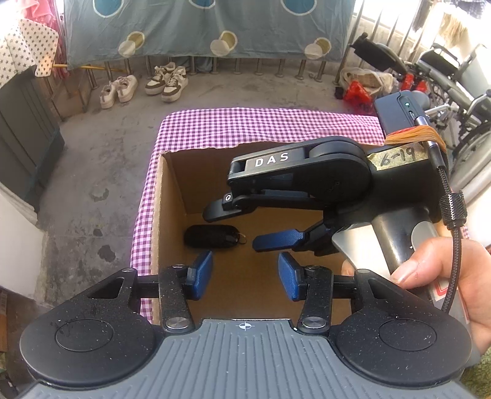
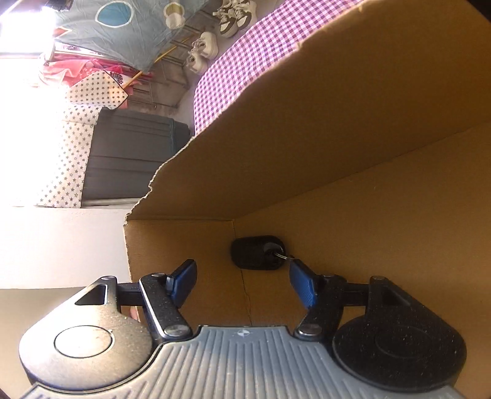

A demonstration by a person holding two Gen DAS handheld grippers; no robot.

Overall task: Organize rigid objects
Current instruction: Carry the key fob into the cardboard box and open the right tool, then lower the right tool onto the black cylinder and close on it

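Note:
A black key case (image 1: 211, 235) with a metal ring lies on the floor of an open cardboard box (image 1: 196, 172), near its left wall. My left gripper (image 1: 245, 274) hovers over the box's near side, open, with nothing between its blue pads. My right gripper (image 1: 233, 230) reaches into the box from the right, held by a hand (image 1: 445, 276), jaws apart and empty just beside the case. In the right wrist view the key case (image 2: 257, 253) rests in the box (image 2: 337, 138) corner just past the open right gripper (image 2: 242, 284), its ring close to one fingertip (image 2: 302, 285).
The box stands on a table with a purple checked cloth (image 1: 245, 125). On the concrete floor beyond are pairs of shoes (image 1: 144, 84), under a hanging blue cloth (image 1: 208, 27). A wheelchair (image 1: 445, 70) and red bags (image 1: 356, 92) stand at the right, a dark cabinet (image 1: 24, 129) at the left.

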